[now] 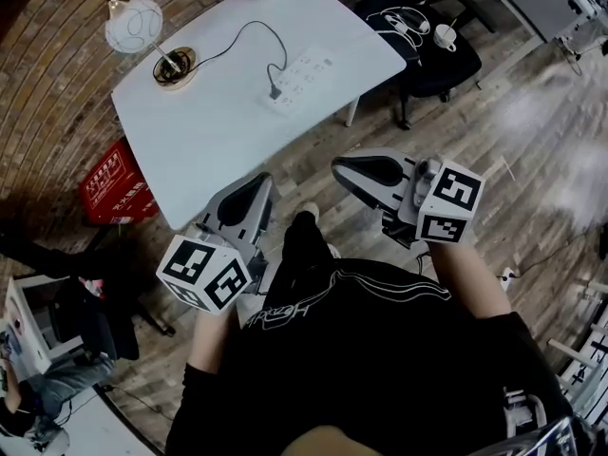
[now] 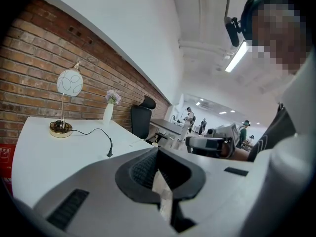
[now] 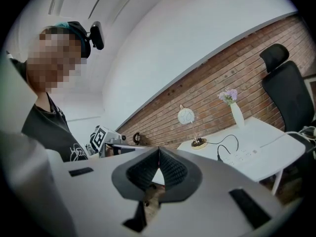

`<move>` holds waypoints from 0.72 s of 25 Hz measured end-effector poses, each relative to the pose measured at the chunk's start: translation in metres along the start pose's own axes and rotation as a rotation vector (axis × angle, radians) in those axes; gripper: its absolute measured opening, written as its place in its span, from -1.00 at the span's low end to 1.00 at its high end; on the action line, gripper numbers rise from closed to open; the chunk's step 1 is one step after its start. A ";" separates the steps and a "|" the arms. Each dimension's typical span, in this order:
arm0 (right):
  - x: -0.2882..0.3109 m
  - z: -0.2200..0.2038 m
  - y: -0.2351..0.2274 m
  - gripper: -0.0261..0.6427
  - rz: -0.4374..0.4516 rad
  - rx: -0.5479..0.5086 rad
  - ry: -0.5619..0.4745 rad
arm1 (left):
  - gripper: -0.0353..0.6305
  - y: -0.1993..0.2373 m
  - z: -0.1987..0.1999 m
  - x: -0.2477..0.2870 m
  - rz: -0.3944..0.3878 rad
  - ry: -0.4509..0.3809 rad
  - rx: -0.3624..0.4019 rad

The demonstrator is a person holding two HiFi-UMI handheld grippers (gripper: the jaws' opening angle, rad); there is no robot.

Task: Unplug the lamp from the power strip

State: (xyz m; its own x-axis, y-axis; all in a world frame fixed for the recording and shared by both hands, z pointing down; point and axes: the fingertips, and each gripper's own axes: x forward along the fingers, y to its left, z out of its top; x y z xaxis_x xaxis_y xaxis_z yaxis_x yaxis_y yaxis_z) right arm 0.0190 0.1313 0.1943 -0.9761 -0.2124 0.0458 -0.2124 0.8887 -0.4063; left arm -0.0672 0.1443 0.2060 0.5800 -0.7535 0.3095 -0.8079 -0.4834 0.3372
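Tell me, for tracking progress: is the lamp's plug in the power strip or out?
In. The black plug sits in the power strip, its cord running to the lamp.

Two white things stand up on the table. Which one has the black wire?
The lamp with the round white shade and gold base. Its black cord runs to the power strip. The vase with flowers has no wire.

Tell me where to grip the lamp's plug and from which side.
Grip the black plug by its body, just above the power strip, coming down from above. It stands upright out of the flat strip, so an upward pull should free it; avoid the cord.
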 end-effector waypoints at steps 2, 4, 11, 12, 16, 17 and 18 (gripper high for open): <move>0.008 0.003 -0.015 -0.93 -0.013 0.012 0.003 | -0.88 0.013 0.004 0.011 -0.010 0.006 -0.007; 0.016 0.008 -0.034 -0.93 -0.028 0.029 0.001 | -0.88 0.029 0.010 0.023 -0.017 0.016 -0.006; 0.045 0.021 -0.110 -0.93 -0.095 0.057 0.020 | -0.88 0.089 0.025 0.078 -0.032 0.066 -0.025; 0.049 0.022 -0.121 -0.93 -0.104 0.061 0.024 | -0.88 0.098 0.025 0.086 -0.033 0.078 -0.029; 0.064 0.021 -0.163 -0.93 -0.138 0.079 0.051 | -0.88 0.129 0.017 0.115 -0.039 0.130 -0.067; 0.068 0.018 -0.172 -0.93 -0.145 0.078 0.061 | -0.88 0.135 0.015 0.121 -0.040 0.142 -0.073; 0.072 0.016 -0.181 -0.93 -0.151 0.074 0.072 | -0.88 0.140 0.013 0.127 -0.040 0.154 -0.076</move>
State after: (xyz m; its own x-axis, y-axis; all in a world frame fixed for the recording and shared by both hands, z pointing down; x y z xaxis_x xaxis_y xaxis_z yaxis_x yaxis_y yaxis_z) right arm -0.0120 -0.0509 0.2567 -0.9347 -0.3091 0.1758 -0.3556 0.8160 -0.4558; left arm -0.1083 -0.0249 0.2815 0.6256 -0.6544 0.4246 -0.7768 -0.4723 0.4166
